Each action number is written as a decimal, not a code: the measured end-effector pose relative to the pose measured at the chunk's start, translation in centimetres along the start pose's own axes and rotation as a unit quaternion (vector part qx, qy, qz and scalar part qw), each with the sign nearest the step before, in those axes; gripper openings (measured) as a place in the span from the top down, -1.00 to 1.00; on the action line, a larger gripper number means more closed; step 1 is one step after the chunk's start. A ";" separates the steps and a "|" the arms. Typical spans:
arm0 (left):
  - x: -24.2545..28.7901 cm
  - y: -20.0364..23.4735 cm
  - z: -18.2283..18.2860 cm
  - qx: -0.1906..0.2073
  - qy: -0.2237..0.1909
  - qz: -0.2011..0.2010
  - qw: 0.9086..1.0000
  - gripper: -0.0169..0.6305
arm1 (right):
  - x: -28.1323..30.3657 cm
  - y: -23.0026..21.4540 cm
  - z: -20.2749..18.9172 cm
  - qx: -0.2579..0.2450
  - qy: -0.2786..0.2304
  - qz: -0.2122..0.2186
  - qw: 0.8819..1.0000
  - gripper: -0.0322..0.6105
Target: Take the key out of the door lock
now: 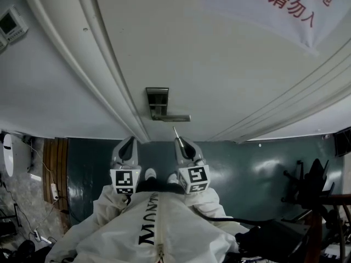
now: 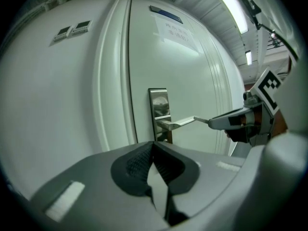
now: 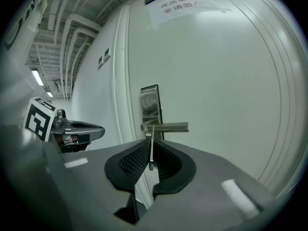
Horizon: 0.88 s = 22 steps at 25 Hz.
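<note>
Paper notice (image 1: 285, 4), red characters, taped flat. Wall control panel (image 1: 12, 25), pale casing. Ceiling strip light (image 2: 230, 4), lit. Teal floor (image 1: 258, 169): cables (image 1: 38, 223) at left edge, dark stand (image 1: 312, 188) at right edge.

- We pinch the key (image 1: 175, 132) in our right gripper (image 1: 180, 142), its tip just below the lever handle (image 1: 174, 118).
- Our left gripper (image 1: 128, 144) hangs beside it, short of the white door (image 1: 219, 64).
</note>
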State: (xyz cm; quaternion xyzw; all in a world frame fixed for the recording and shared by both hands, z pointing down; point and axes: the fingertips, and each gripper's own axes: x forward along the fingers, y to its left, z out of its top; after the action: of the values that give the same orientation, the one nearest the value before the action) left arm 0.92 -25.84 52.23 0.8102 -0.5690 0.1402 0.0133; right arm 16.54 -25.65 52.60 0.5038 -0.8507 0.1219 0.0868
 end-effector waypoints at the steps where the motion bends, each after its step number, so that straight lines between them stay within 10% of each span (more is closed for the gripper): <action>1: -0.4 -0.4 -0.1 0.001 0.002 0.004 1.000 0.95 | -0.5 -0.1 0.0 0.003 -0.001 0.002 1.000 0.82; 22: -16.6 -2.1 -4.9 0.016 -0.030 -0.039 0.999 0.95 | -12.2 10.5 -2.9 -0.008 -0.038 -0.064 0.997 0.83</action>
State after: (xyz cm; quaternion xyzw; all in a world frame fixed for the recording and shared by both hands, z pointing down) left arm -3.35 -8.95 53.18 0.8358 -0.5345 0.1248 -0.0113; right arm 13.25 -9.73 50.85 0.5604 -0.8206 0.0901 0.0659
